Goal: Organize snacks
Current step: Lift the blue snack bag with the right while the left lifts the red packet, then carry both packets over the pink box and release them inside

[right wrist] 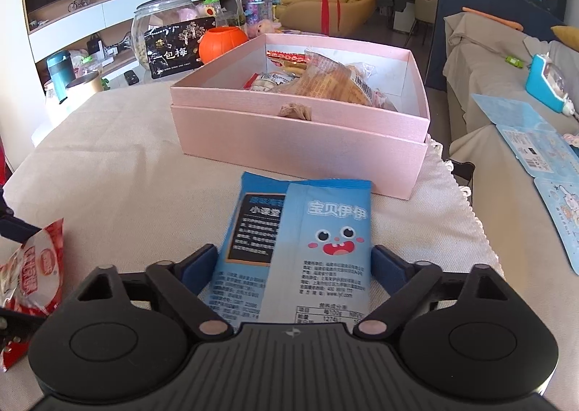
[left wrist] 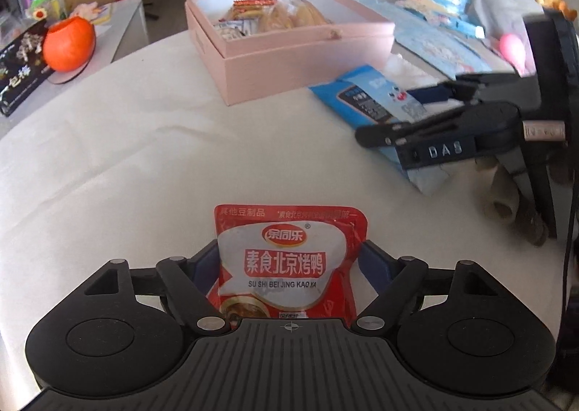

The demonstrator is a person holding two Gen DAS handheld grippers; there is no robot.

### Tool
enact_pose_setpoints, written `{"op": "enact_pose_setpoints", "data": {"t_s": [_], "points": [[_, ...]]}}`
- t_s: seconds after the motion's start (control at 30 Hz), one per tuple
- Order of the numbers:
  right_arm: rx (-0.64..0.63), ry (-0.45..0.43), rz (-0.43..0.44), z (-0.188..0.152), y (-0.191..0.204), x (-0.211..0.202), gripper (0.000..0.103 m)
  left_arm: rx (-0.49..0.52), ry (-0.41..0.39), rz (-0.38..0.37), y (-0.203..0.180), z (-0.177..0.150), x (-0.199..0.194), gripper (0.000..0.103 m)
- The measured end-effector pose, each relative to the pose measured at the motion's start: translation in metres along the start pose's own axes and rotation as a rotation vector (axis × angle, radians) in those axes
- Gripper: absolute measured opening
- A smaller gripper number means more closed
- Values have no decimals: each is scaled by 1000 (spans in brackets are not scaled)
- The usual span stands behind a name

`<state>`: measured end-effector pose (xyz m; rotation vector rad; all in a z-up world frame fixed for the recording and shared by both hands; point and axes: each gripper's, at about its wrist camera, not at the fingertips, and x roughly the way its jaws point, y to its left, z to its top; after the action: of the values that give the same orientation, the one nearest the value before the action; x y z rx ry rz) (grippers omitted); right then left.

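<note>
A red and white snack packet (left wrist: 286, 259) lies on the cream tablecloth, and my left gripper (left wrist: 291, 255) is shut on it, with a blue pad against each side edge. A light blue snack packet (right wrist: 296, 240) lies in front of the pink box (right wrist: 296, 143). My right gripper (right wrist: 293, 259) is shut on this blue packet, its pads touching both long edges. In the left wrist view the right gripper (left wrist: 409, 110) straddles the blue packet (left wrist: 365, 99) at the right. The open pink box (left wrist: 289, 49) holds several wrapped snacks.
An orange pumpkin-shaped pot (left wrist: 68, 43) and a black packet (left wrist: 21, 67) sit on a side table at the far left. Blue cartoon packaging (right wrist: 535, 146) lies on the grey sofa to the right. A glass jar (right wrist: 163, 27) stands behind the box.
</note>
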<state>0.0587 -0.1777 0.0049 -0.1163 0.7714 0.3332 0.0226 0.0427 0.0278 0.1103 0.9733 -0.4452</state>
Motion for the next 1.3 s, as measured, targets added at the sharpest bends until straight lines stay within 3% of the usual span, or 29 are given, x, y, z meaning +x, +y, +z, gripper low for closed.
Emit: {"op": "enact_pose_setpoints", "data": {"t_s": [0.13, 0.37, 0.5, 0.7, 0.83, 1.0, 1.13, 1.3], "points": [[8, -9, 23, 9, -6, -15, 79, -48, -100, 0, 0, 9, -13, 84], [-28, -126, 32, 29, -10, -73, 79, 0, -263, 16, -26, 14, -53, 83], [-57, -151, 36, 38, -6, -93, 79, -11, -282, 18, -31, 20, -59, 84], [-77, -125, 40, 37, 0, -104, 79, -82, -313, -45, -24, 30, -59, 83], [-90, -189, 0, 57, -8, -128, 79, -85, -463, -43, -21, 65, -93, 83], [-50, -352, -46, 123, -31, -166, 79, -102, -676, -68, -15, 131, -126, 84], [-71, -446, -134, 170, -37, -171, 80, -179, -714, -134, -2, 185, -85, 90], [-44, -415, -151, 196, -51, -147, 80, -266, -564, -152, 18, 218, 19, 90]]}}
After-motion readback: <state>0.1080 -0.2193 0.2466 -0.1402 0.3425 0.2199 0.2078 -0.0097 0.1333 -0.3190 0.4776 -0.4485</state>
